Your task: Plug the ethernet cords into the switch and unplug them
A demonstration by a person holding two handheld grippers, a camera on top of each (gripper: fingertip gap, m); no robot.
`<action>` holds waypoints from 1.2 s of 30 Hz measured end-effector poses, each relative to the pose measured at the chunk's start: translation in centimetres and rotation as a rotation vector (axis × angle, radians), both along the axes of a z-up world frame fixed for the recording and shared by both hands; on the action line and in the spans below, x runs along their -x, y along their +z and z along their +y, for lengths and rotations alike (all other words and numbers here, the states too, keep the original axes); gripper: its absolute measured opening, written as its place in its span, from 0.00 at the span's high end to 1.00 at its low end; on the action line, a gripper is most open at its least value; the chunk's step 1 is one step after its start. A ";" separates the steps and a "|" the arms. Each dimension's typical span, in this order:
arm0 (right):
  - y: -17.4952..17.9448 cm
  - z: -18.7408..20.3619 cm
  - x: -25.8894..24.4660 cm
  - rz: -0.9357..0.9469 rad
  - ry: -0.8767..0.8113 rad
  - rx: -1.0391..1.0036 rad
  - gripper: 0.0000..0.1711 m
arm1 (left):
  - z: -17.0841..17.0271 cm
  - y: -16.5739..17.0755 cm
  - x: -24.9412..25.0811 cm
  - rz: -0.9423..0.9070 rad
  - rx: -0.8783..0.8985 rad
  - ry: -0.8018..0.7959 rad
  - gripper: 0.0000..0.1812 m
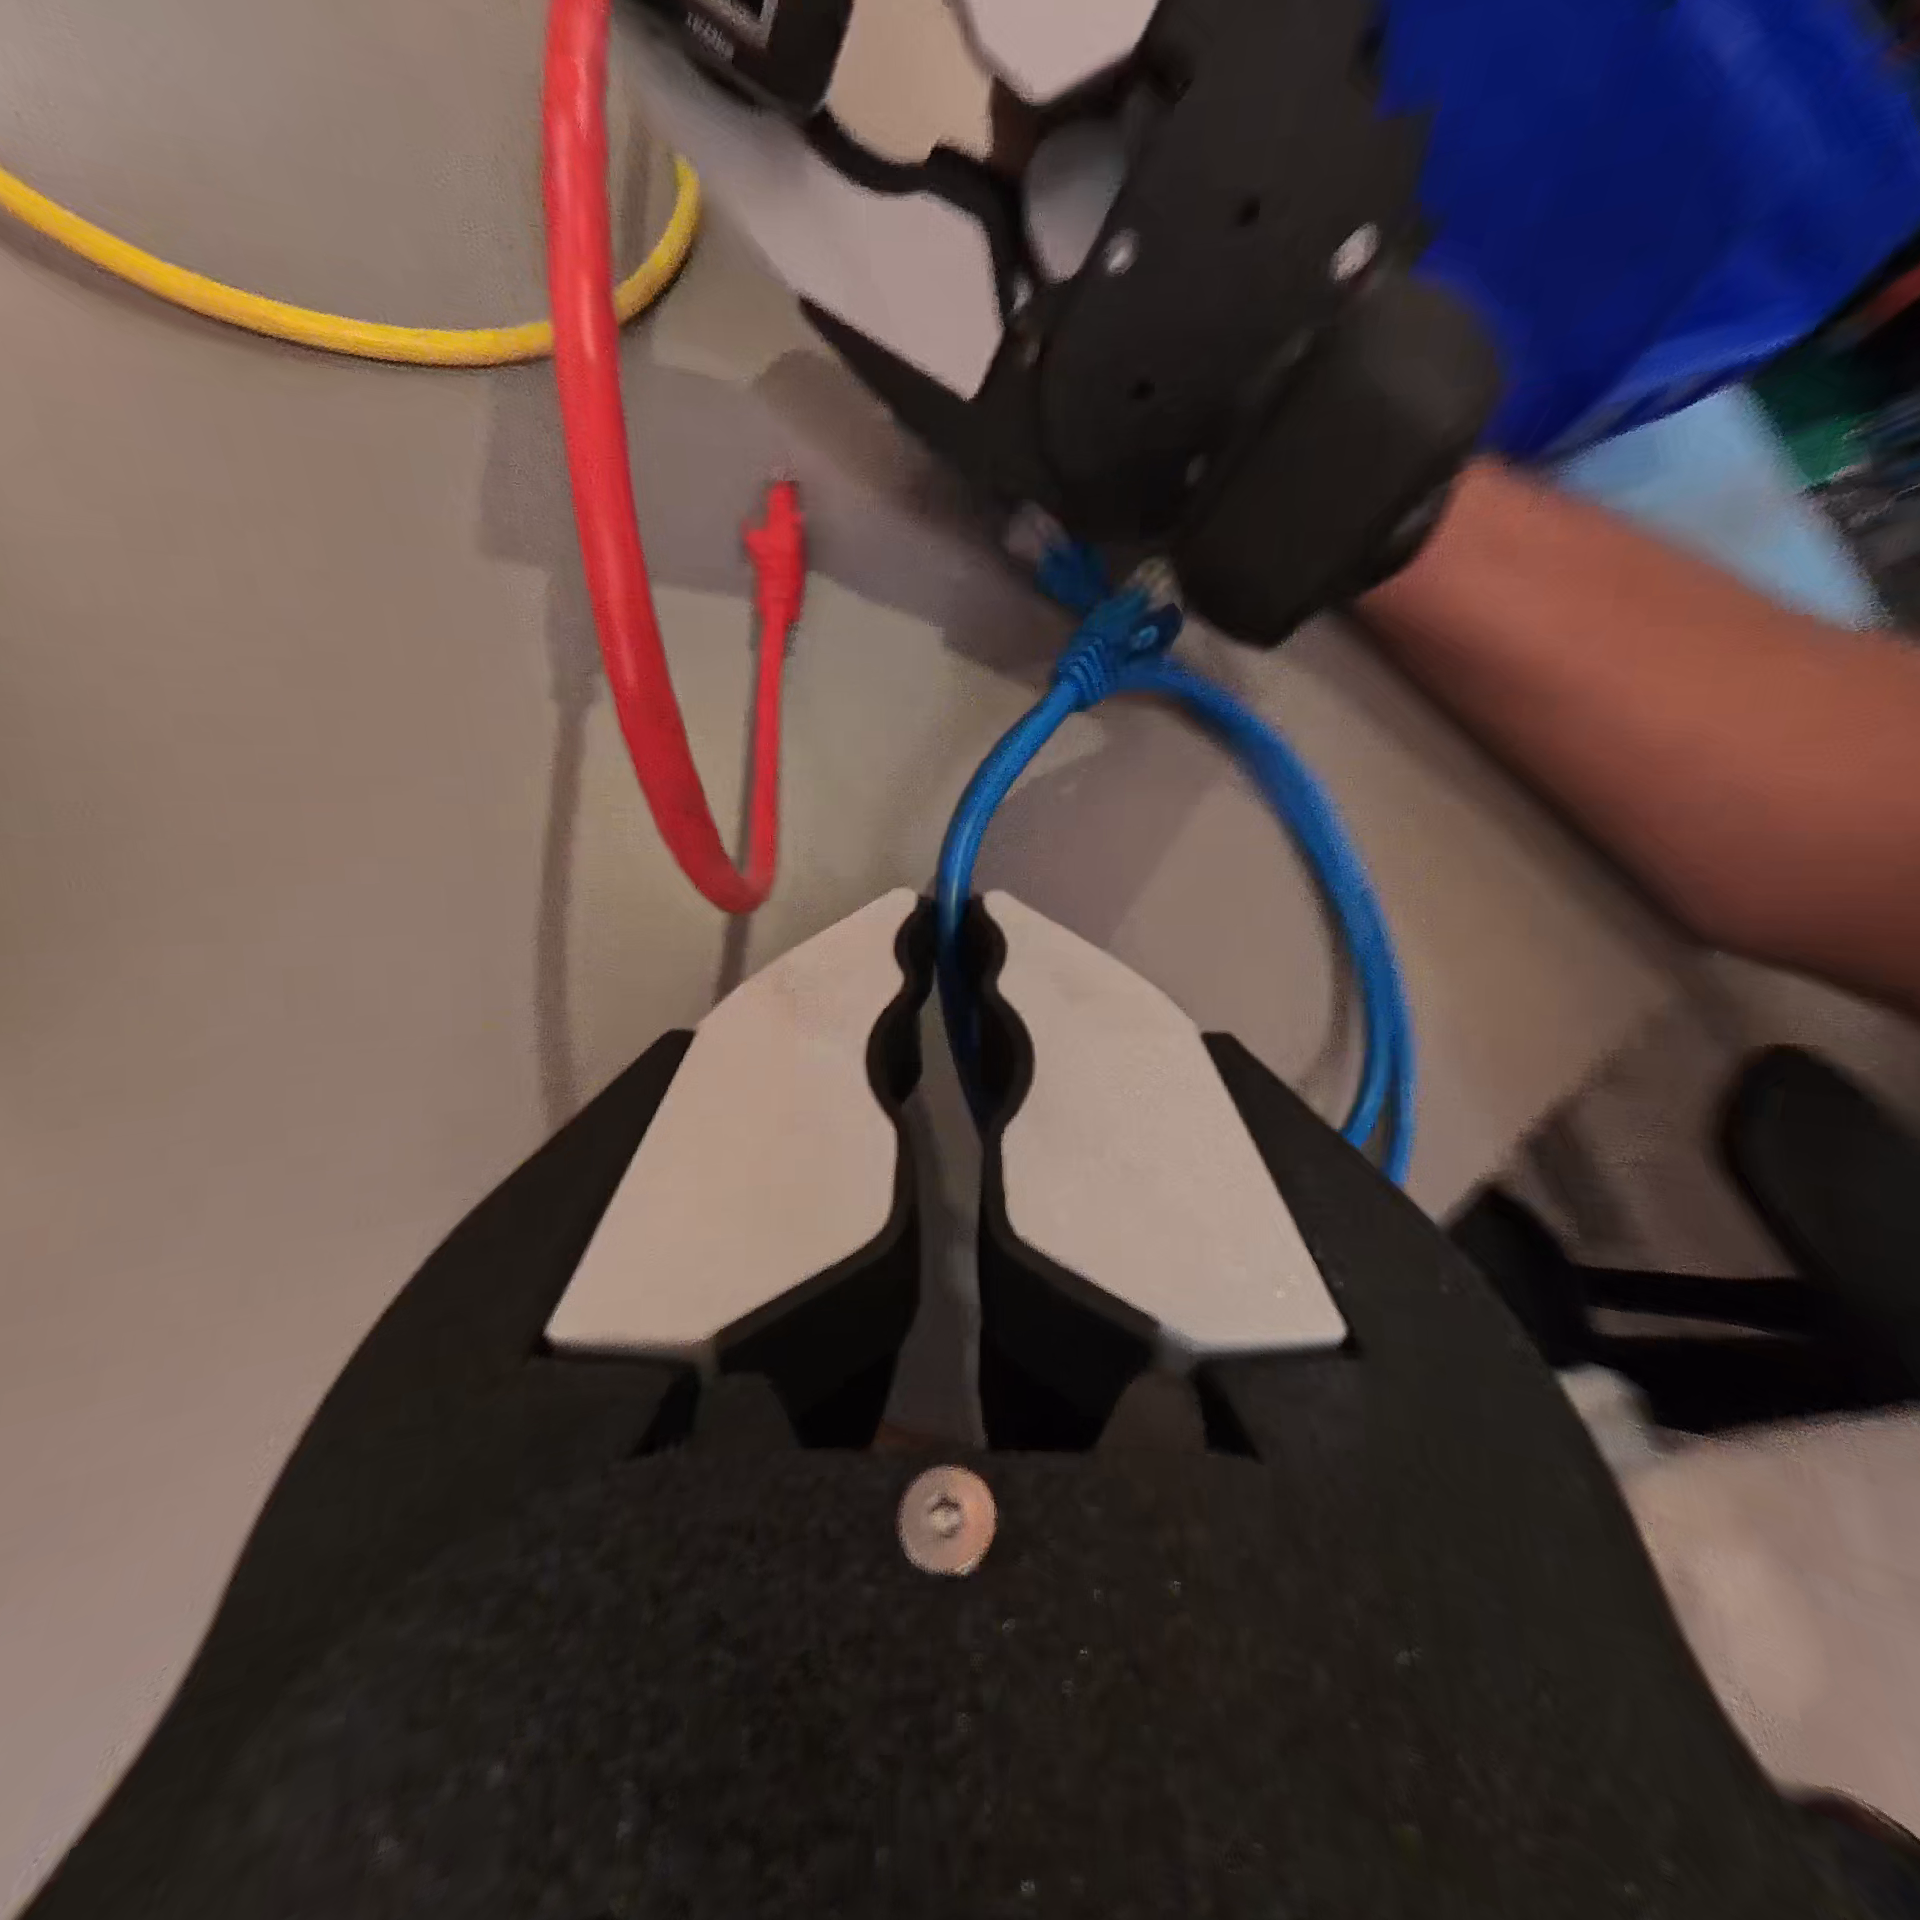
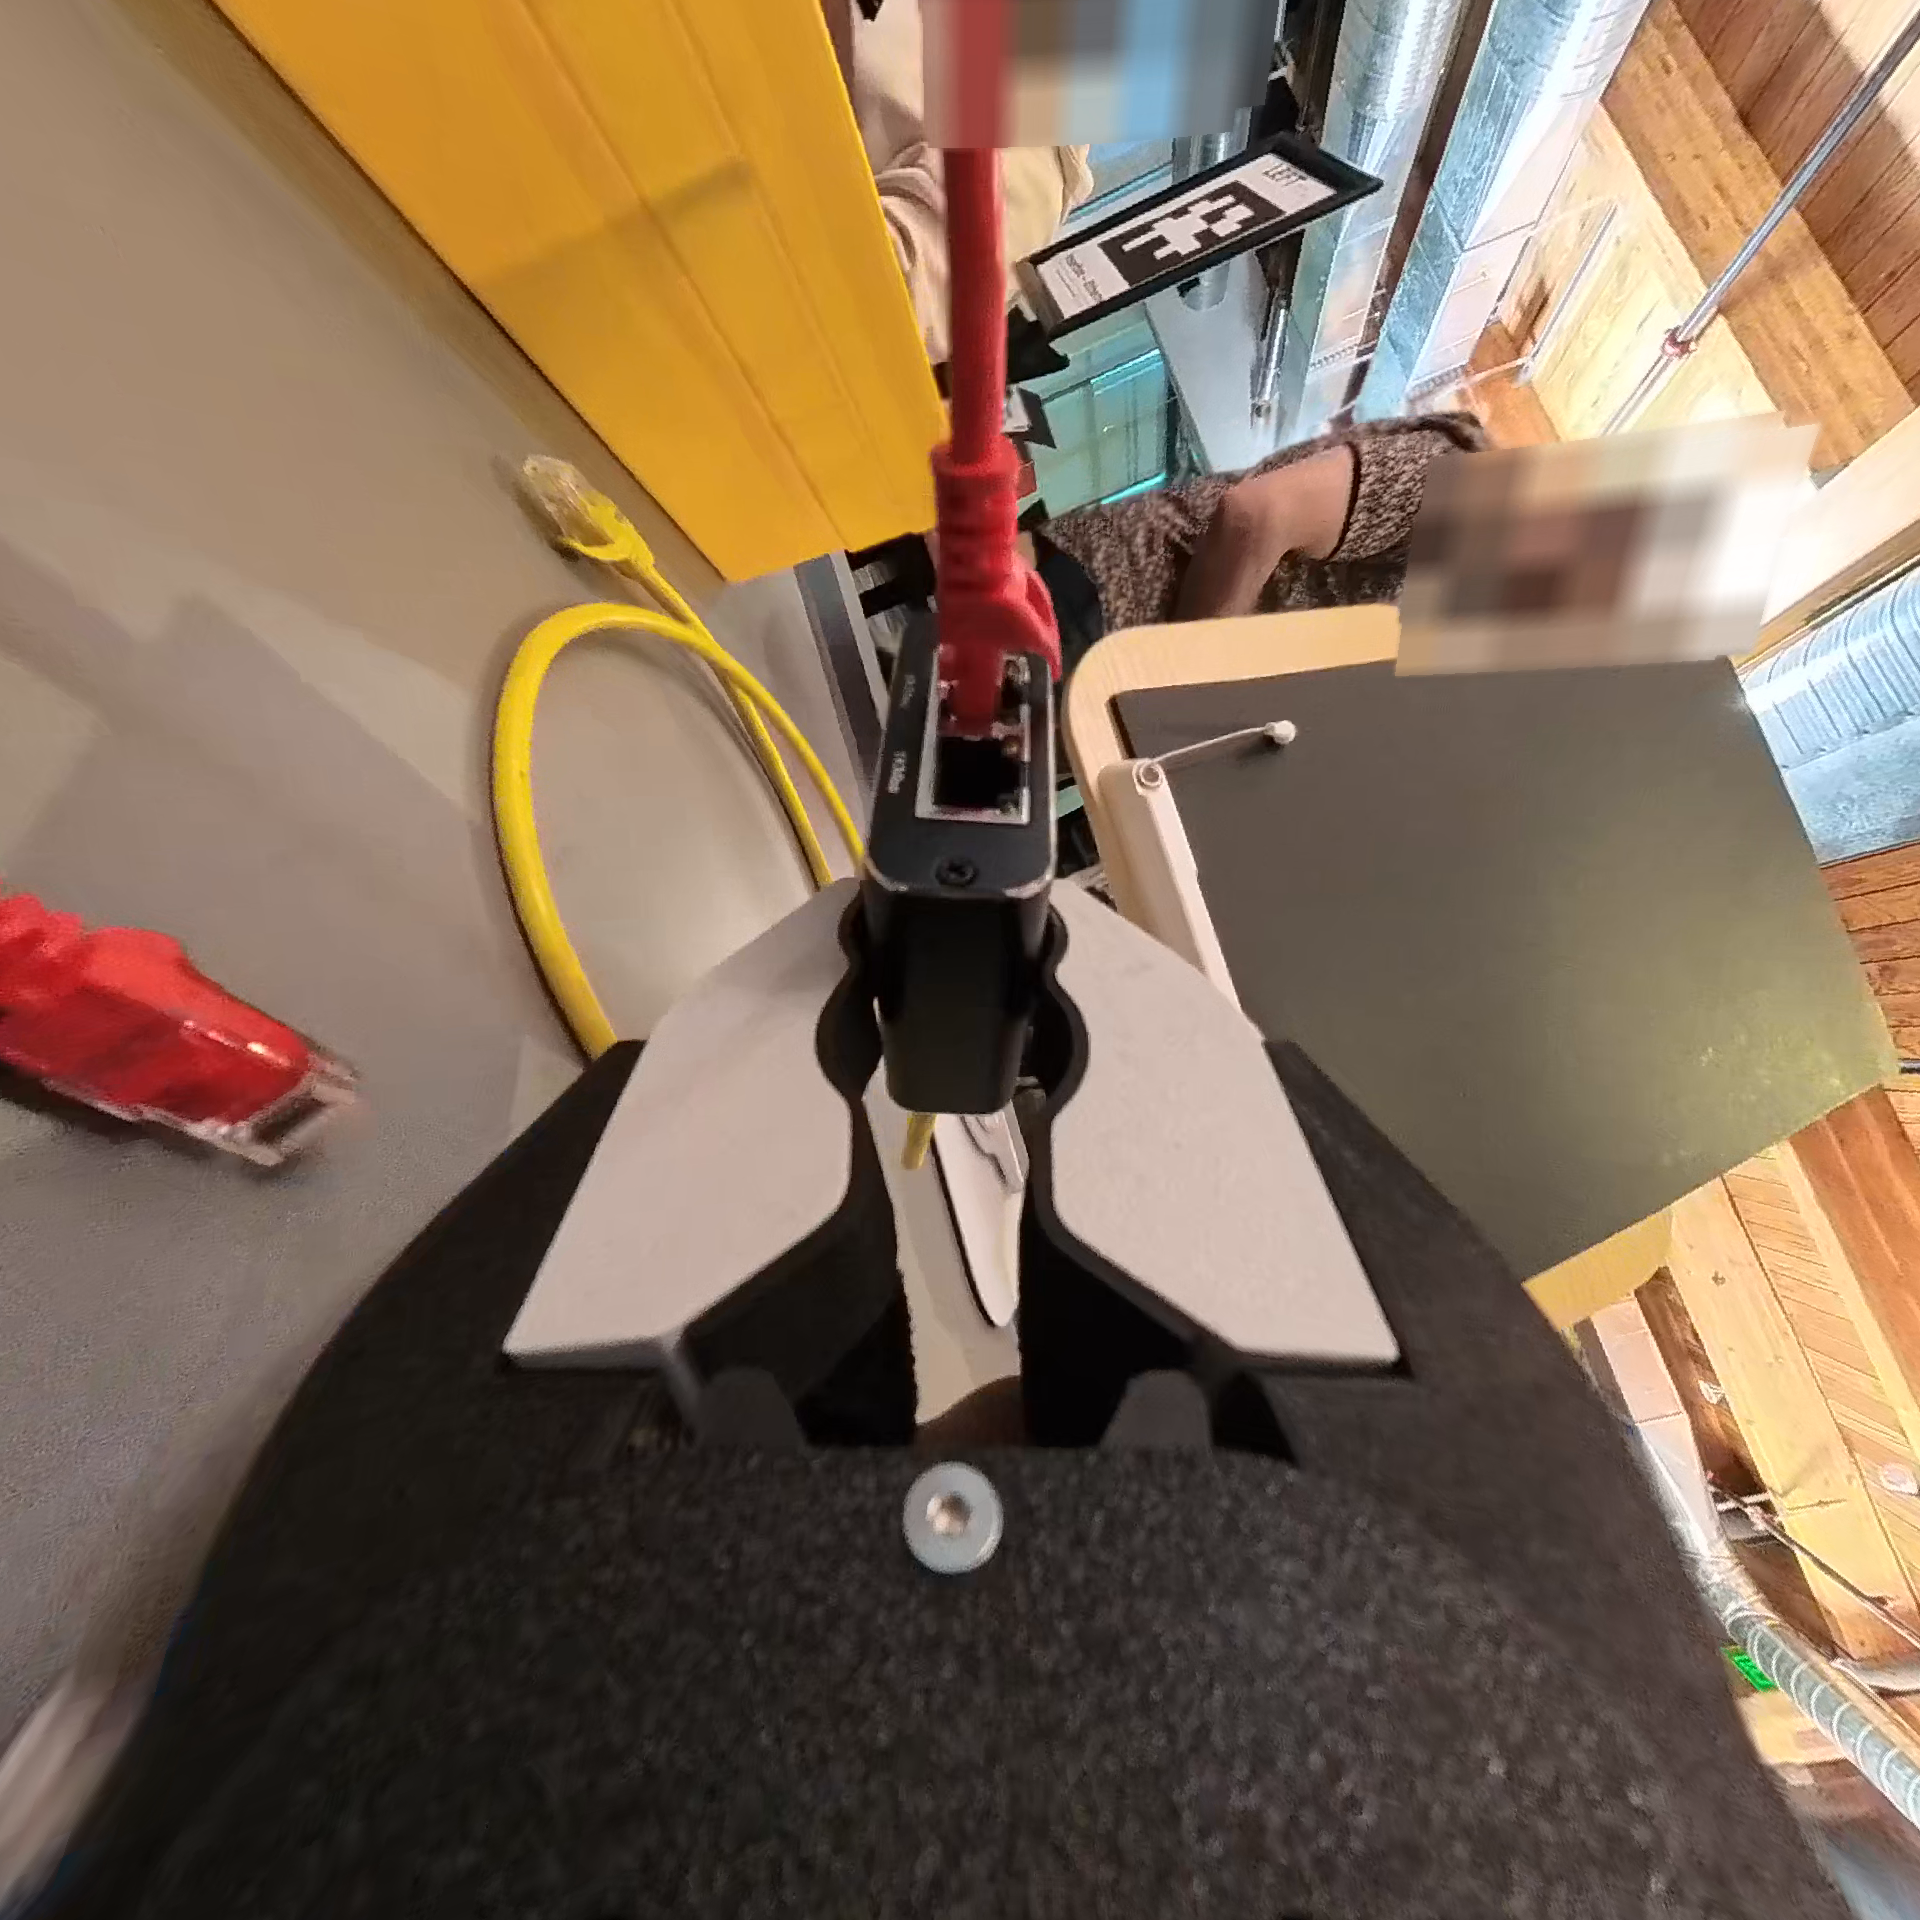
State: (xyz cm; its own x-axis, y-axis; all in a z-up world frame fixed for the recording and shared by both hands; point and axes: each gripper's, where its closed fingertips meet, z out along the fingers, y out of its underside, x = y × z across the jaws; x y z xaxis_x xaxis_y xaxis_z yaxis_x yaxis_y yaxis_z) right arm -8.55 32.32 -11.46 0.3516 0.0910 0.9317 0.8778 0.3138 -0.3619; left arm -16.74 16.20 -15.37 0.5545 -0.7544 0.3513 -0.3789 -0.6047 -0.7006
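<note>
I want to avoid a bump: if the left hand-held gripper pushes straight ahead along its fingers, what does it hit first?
Probably the right hand-held gripper's black body. The left hand-held gripper, shut on the blue cord, points up the cord's loop toward its plugs beside that body. Depth is unclear.

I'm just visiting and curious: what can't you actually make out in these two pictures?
- Left wrist view: the switch is cut off by the top edge.
- Left wrist view: the blue cord plugs are blurred and partly behind the right gripper.
- Right wrist view: the switch's rear is hidden between the fingers.
- Right wrist view: the red cord runs under a mosaic patch.
</note>
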 end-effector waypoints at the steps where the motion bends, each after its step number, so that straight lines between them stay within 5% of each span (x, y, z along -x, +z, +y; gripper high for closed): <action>1: 0.2 0.0 -0.1 0.005 0.001 -0.009 0.85 | -0.5 1.2 0.0 -0.057 0.039 -0.008 0.97; 7: 1.9 0.0 -1.1 0.075 -0.017 -0.070 0.85 | 1.2 5.6 2.6 -0.218 0.100 0.075 0.98; 18: 3.2 -1.1 -0.2 -0.055 -0.047 -0.219 0.85 | 2.3 5.2 2.7 -0.528 0.412 0.310 0.97; 36: 4.2 -2.5 1.7 -0.167 -0.056 -0.331 0.85 | 5.0 5.3 2.6 -0.600 0.455 0.466 0.97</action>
